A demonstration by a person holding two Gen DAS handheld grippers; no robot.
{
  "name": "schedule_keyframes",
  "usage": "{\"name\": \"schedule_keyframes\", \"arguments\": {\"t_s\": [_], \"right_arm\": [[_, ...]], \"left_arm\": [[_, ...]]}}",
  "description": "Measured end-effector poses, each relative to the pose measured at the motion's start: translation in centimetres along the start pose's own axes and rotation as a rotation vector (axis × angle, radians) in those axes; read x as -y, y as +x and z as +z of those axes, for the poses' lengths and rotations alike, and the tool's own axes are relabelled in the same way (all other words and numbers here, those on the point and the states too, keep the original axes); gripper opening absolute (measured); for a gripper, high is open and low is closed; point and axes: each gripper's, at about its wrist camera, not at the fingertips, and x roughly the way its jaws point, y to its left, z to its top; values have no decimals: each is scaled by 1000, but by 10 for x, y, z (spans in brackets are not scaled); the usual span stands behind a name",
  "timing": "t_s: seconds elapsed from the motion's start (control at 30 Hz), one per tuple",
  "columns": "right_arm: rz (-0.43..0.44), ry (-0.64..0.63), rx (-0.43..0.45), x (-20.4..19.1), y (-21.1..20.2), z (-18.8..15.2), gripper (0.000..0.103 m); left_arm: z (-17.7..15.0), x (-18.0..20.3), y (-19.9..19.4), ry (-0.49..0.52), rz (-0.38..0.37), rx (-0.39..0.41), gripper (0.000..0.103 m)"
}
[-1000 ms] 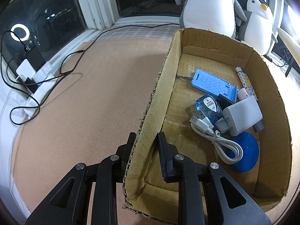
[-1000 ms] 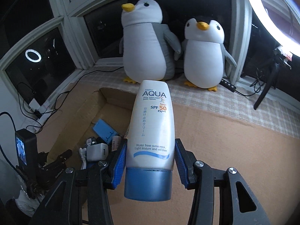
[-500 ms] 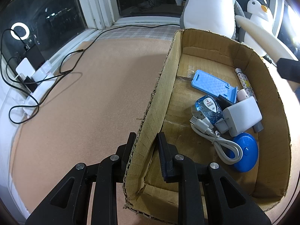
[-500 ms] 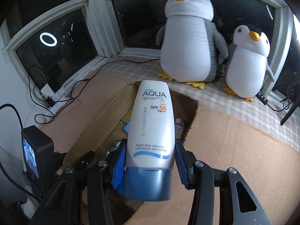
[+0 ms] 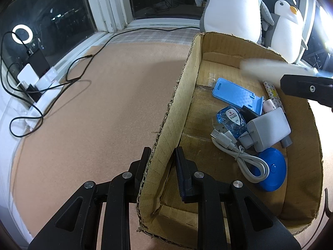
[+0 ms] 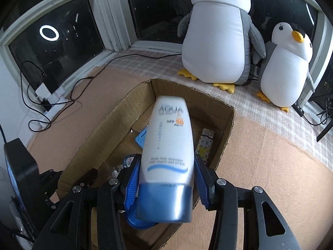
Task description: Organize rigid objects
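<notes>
Gripping the sunscreen tube (image 6: 168, 145) in the right claw (image 6: 166, 179), blue pads (image 6: 132, 184) pressed on both sides just above the blue cap, tube tip pointing ahead over the cardboard box (image 6: 228, 129). Left claw (image 5: 161, 162) clamped on the box's near side wall (image 5: 166, 125), one finger outside, one inside. Ahead and right of the left claw, inside the box: white charger (image 5: 268, 131), white USB cable (image 5: 245, 160), blue disc (image 5: 274, 169), blue phone stand (image 5: 235, 93), patterned lighter (image 5: 272, 92). Two plush penguins (image 6: 216, 35) beyond the box.
</notes>
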Motion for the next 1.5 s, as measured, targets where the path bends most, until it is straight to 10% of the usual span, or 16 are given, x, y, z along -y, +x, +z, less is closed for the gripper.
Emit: {"name": "schedule_keyframes", "arguments": {"t_s": [1.5], "right_arm": [[-60, -57, 44, -2, -25, -2, 65]], "left_arm": [[-1, 1, -1, -6, -2, -2, 20]]}}
